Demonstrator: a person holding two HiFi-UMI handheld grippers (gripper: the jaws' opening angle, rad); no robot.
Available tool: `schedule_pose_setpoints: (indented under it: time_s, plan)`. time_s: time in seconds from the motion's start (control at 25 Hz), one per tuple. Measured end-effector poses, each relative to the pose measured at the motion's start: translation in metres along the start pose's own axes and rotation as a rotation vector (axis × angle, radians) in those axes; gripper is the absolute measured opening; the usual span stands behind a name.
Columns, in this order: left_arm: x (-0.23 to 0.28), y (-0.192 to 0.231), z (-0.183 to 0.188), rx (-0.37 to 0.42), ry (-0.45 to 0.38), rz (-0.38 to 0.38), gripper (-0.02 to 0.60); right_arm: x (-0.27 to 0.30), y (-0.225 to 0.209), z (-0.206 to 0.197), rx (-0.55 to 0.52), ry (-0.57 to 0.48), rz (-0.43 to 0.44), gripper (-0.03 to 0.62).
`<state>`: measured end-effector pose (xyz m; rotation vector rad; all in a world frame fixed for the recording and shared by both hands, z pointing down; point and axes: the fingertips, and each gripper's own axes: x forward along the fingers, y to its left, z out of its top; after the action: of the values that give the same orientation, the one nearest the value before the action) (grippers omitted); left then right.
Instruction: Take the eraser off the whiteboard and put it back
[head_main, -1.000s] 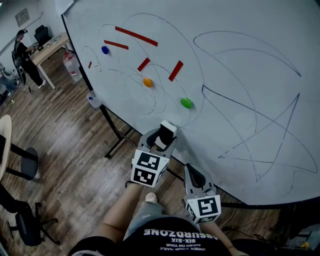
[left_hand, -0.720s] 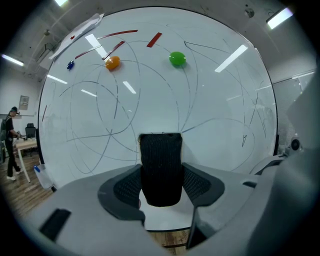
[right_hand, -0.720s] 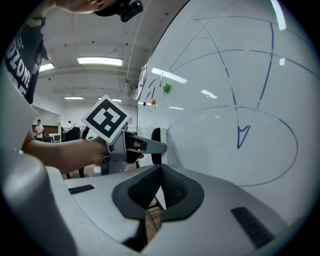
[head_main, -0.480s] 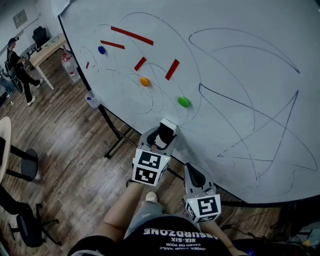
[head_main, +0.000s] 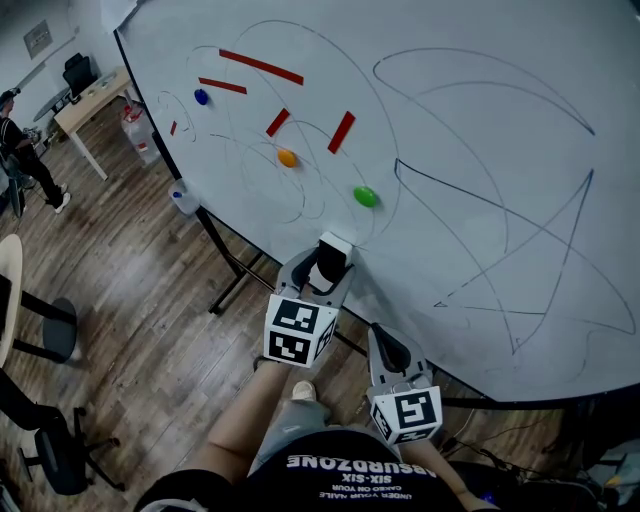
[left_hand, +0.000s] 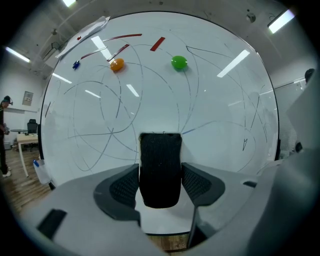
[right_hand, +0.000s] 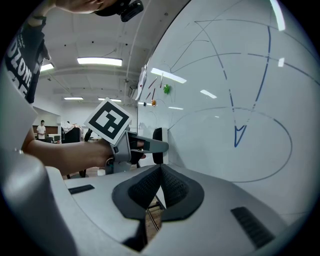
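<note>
Easing open, left gripper (head_main: 324, 264) flanks the eraser (left_hand: 160, 169) on the whiteboard (head_main: 480, 150), jaws touching its sides: looks light, felt-soft, best pinched across its 2 long edges; right gripper (right_hand: 159, 192) clenched empty

The left hand-held gripper (head_main: 328, 262) is reaching forward on an outstretched forearm (head_main: 240, 430), its jaws opening with the eraser (left_hand: 160, 170) between the pads. The right hand-held gripper (head_main: 388, 350) is waiting just beside it, nearer the body, jaws pressed together, gripping nothing.
</note>
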<state>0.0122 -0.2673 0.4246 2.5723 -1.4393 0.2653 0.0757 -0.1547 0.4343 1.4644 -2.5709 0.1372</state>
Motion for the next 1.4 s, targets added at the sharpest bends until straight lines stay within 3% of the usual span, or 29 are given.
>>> schedule_pose_setpoints:
  time_s: [1.0, 1.4]
  plan:
    - [-0.065, -0.001, -0.006, -0.070, -0.079, 0.068, 0.244, -0.013, 0.022, 0.001, -0.011, -0.019, 0.055, 0.000]
    - [-0.088, -0.002, -0.028, -0.077, -0.025, 0.119, 0.088, -0.013, 0.025, 0.003, 0.001, -0.026, 0.074, -0.002]
